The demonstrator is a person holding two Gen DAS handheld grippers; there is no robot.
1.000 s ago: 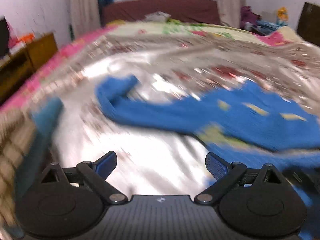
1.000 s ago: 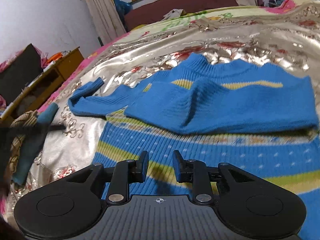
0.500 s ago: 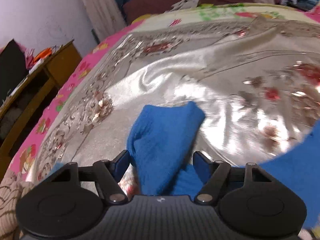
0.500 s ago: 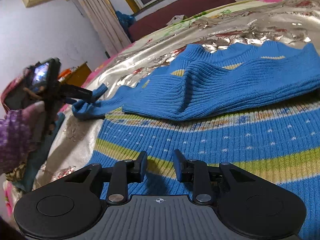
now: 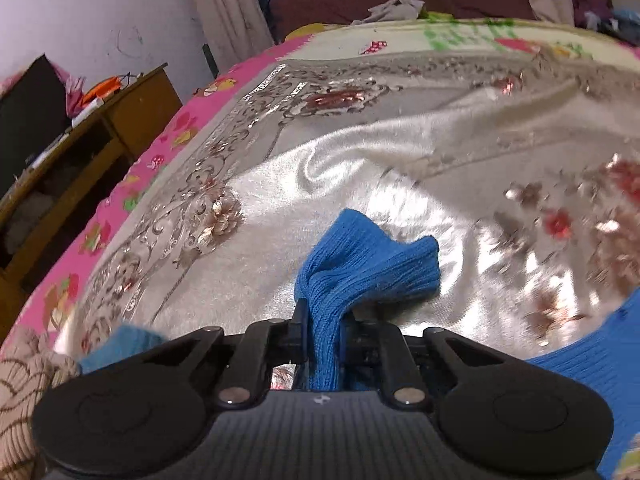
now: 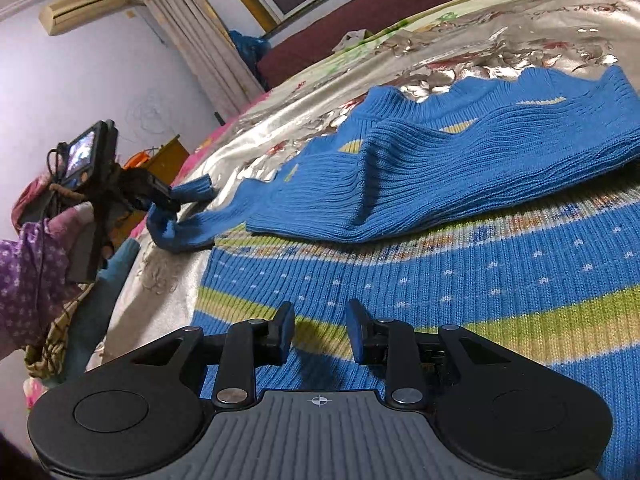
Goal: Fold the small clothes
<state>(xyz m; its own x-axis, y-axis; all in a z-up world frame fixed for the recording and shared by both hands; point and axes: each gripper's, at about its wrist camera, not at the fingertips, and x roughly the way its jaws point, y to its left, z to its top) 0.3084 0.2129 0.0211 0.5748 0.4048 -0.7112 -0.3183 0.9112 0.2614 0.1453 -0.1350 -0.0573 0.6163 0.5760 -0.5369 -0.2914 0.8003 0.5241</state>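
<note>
Sweater (image 6: 460, 184) ribbed matt knit; bedspread (image 5: 360, 168) glossy satin; cabinet (image 5: 132, 108) wood.

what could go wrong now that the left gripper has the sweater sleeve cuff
1. The left gripper, which has just closed, pinches only a narrow bunch of the sleeve cuff; the knit could slip out when pulled.
2. The blue sweater lies on a slick satin bedspread; dragging the sleeve may shift its body and undo the fold.
3. The right gripper hovers open above the hem, pinning nothing.
</note>
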